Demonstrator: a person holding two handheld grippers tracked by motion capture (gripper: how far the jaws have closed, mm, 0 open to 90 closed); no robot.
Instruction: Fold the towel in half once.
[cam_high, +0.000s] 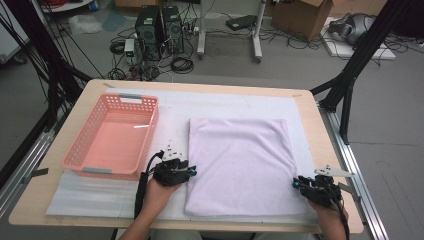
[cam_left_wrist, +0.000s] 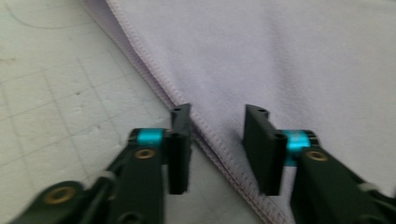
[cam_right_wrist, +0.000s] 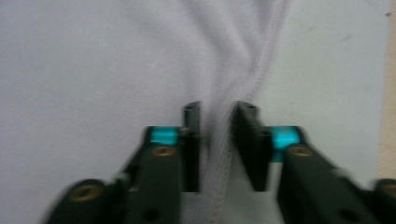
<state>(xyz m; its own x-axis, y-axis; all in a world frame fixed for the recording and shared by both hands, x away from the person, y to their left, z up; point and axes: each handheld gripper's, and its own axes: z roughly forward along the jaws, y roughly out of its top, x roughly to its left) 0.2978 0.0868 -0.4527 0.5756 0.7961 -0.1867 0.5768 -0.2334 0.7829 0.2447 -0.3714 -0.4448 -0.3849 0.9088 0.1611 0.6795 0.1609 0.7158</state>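
- While my two hands sit at the near end of the bench (cam_high: 60, 200), the folded lilac towel (cam_high: 240, 160) lies flat between them on the white mat (cam_high: 170, 107), with its long sides running away from me
- My left tongs (cam_high: 192, 171) rest at the towel's left edge, near its front corner, with my left hand (cam_high: 159, 191) coming up from below
- Seen from the left gripper view, the left tongs (cam_left_wrist: 217, 149) stand partly apart and straddle the stitched hem of the towel (cam_left_wrist: 280, 60); one jaw is over the gridded mat (cam_left_wrist: 56, 102), the other over the cloth, and the pads do not press the hem
- My right tongs (cam_high: 296, 184) sit at the towel's right edge, close to the front right corner
- Looking along the right gripper view, the right tongs (cam_right_wrist: 217, 149) are drawn narrow onto the towel (cam_right_wrist: 93, 70), whose edge is gathered into a raised ridge between the jaws; the cloth puckers up just beyond them, so I am pinching that edge
- Left of the towel, and apart from it, a pink plastic basket (cam_high: 80, 142) with a perforated wall stands on the mat
- Beyond the bench, the floor holds computer towers (cam_high: 160, 30), loose cables and a cardboard box (cam_high: 305, 17)
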